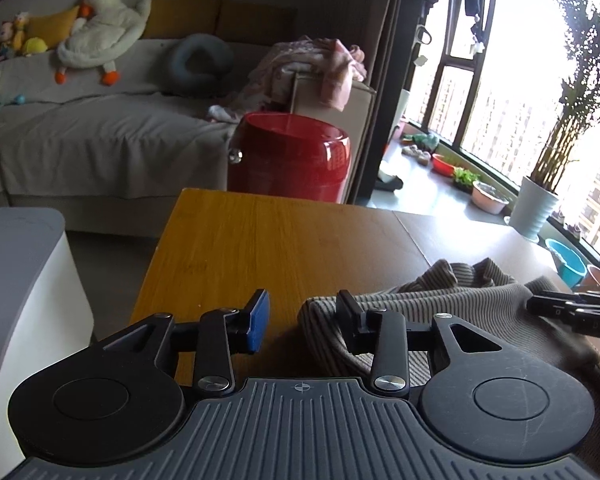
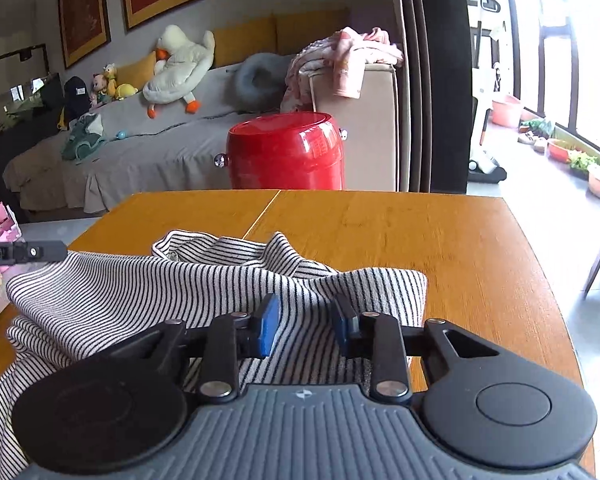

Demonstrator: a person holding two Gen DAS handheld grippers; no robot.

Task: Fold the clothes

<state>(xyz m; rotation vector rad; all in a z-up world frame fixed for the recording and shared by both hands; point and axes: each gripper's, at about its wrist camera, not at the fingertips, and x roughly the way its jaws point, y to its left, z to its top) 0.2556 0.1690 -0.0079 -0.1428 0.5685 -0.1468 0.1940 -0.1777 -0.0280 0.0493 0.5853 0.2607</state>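
A striped garment [image 2: 148, 296] lies rumpled on the wooden table [image 2: 460, 240], filling the lower left of the right wrist view and the lower right of the left wrist view, its neck opening bunched toward the middle of the frame. It reads as a thin knit — light, limp and sure to sag and slide wherever it is not supported, so it wants lifting by two spread points rather than one. The right gripper [image 2: 306, 330] hovers over the cloth near its right-hand edge with jaws part-way apart; no fabric is visibly pinched between the blue pads, so it counts as released. The left gripper [image 1: 302, 322] sits at the garment's left edge, jaws also standing apart — one finger over bare wood, the other finger [image 1: 350, 320] against the rolled hem, gripping nothing. Likely the best hold is a hem or shoulder seam at each side, where doubled fabric gives the pads something firm; a grip mid-panel would probably just drag up a single slack layer.
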